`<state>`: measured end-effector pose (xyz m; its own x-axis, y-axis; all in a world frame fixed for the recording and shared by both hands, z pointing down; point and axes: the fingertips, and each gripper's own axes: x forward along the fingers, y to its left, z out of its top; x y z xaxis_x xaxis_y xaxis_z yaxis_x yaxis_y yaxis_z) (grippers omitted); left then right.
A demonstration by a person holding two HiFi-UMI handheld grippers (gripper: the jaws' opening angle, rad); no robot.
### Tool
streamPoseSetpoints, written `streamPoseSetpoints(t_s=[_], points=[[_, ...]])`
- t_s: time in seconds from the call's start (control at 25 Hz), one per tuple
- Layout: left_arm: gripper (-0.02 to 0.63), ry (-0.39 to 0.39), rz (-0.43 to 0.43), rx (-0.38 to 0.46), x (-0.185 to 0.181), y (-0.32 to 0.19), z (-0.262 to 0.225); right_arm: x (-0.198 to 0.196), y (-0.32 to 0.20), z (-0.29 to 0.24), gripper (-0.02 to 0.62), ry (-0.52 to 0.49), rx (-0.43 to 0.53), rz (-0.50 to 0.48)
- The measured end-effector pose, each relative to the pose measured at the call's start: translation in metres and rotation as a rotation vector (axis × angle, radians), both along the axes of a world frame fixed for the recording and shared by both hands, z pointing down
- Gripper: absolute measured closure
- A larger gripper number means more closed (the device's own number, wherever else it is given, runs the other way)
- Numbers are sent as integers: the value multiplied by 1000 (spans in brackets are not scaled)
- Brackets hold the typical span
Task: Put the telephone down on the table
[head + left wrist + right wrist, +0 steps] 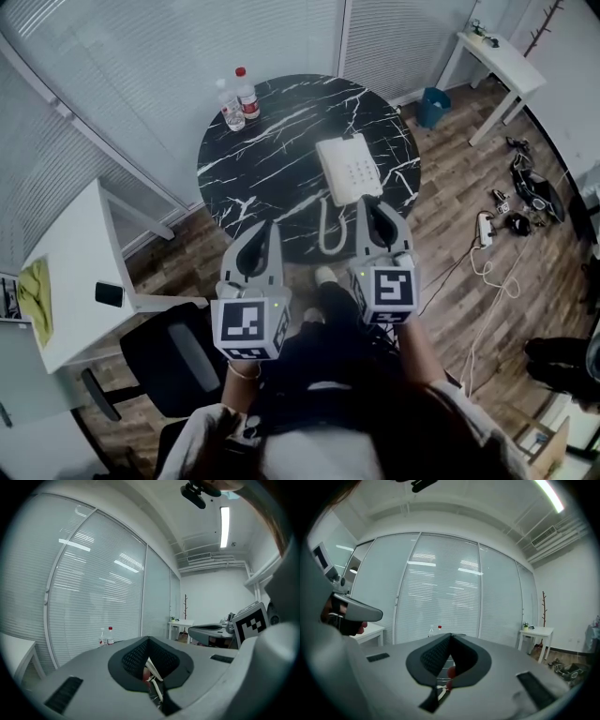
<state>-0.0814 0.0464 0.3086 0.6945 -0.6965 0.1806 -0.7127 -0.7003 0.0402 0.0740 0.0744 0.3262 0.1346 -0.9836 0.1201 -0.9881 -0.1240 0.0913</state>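
A white telephone [349, 167] with a keypad lies on the near right part of the round black marble table [281, 159]. Its white cord [330, 234] hangs in a loop over the table's near edge. My right gripper [368, 201] is shut with nothing in it, its tip just short of the telephone's near end. My left gripper [265, 226] is shut and empty too, over the table's near edge, left of the cord. In the left gripper view the jaws [149, 638] meet. The right gripper [451, 634] has its jaws together as well.
Two water bottles [234, 103] stand at the table's far left. A white desk [75, 272] with a black phone [109, 293] is at the left, a black office chair [173, 361] beside me. Cables [487, 239] lie on the wooden floor at the right.
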Motion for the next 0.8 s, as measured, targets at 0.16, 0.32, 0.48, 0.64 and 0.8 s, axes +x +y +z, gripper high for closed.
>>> streamPoseSetpoints(t_s=[0.16,0.32,0.48,0.64,0.8], points=[[606,0,-13,8,3,-13,1,7,-13,5,595,26,1,9],[606,-4,-24,10,7,-27,2,14,-28,9,596,25,-5,18],[606,-10,-27,8,14,-42,4,24,-40,19,595,6,-33,29],[606,-14,-25,3,22,-53,6,32,-53,22,595,0,-53,27],[606,-14,-27,-4,29,-62,8,39,-62,29,595,-5,-71,24]])
